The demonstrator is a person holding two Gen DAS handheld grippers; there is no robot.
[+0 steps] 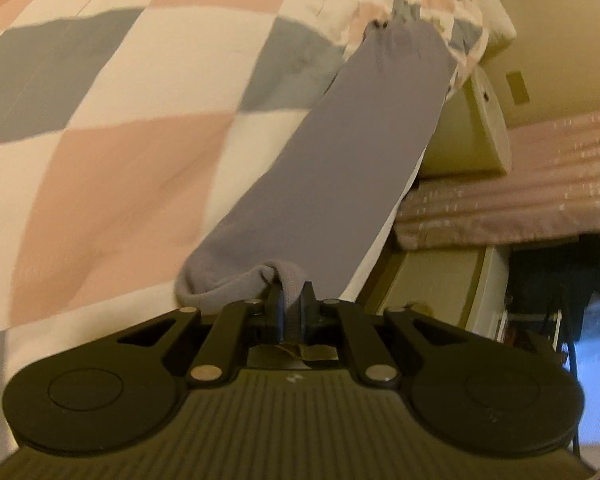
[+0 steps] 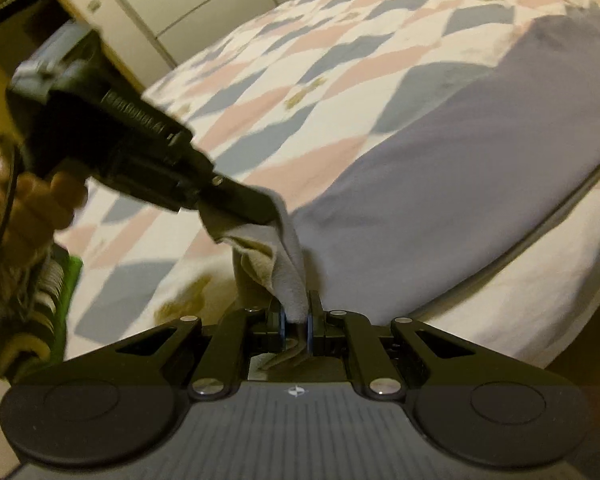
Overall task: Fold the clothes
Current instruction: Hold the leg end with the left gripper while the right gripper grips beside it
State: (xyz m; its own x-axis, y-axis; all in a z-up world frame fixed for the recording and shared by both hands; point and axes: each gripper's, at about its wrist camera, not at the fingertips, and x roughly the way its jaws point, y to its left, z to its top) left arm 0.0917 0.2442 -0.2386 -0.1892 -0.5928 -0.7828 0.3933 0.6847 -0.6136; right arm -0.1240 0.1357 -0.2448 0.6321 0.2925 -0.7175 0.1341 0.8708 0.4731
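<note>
I have both the left gripper (image 1: 291,304) and right gripper (image 2: 298,314) clamped on the grey garment (image 1: 360,152), stretching it toward twelve o'clock across the quilt (image 1: 100,120), ready for folding.

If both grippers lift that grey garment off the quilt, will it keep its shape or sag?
Probably sag: the grey garment bunches into soft folds where the right gripper pinches it. It drapes flat over the checked quilt, suggesting limp, light fabric. The left gripper also clamps a crumpled edge, so slipping seems unlikely.
</note>
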